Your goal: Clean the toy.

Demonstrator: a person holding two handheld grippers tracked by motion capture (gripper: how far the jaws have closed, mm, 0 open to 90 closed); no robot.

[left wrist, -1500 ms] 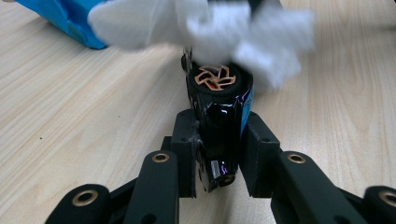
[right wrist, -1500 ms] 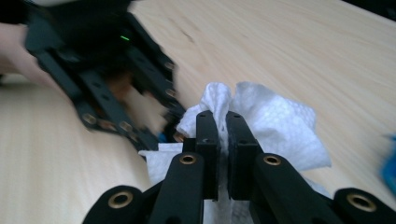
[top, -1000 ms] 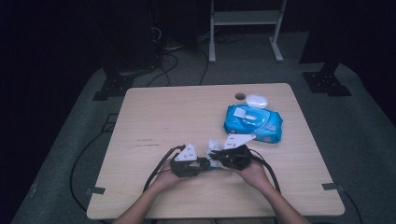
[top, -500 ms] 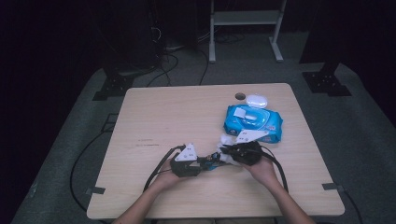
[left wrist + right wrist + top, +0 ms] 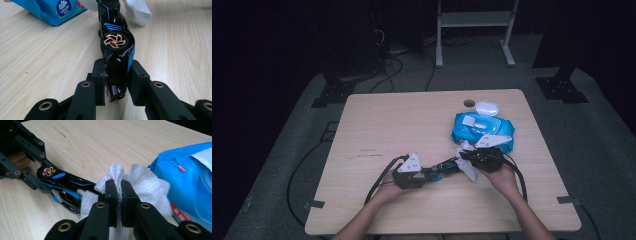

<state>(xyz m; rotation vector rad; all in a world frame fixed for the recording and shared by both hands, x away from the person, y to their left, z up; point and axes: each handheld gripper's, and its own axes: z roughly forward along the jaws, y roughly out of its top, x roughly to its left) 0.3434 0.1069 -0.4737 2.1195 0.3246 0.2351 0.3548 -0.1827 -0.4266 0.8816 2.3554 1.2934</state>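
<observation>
Black-blue toy car (image 5: 115,47) on its side, crumpled white wipe (image 5: 140,185) against it

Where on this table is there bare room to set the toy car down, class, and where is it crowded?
Free: the wide left and far-left stretch of the table, and the near edge beyond the right hand. Crowded: the right side, where the wipes pack, the white lid, the wipe, the toy car and both tongs, left and right, sit close together.

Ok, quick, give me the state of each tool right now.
Left tool: closed on the black and blue toy car.
Right tool: closed on a white wet wipe, pressed against the car.
</observation>
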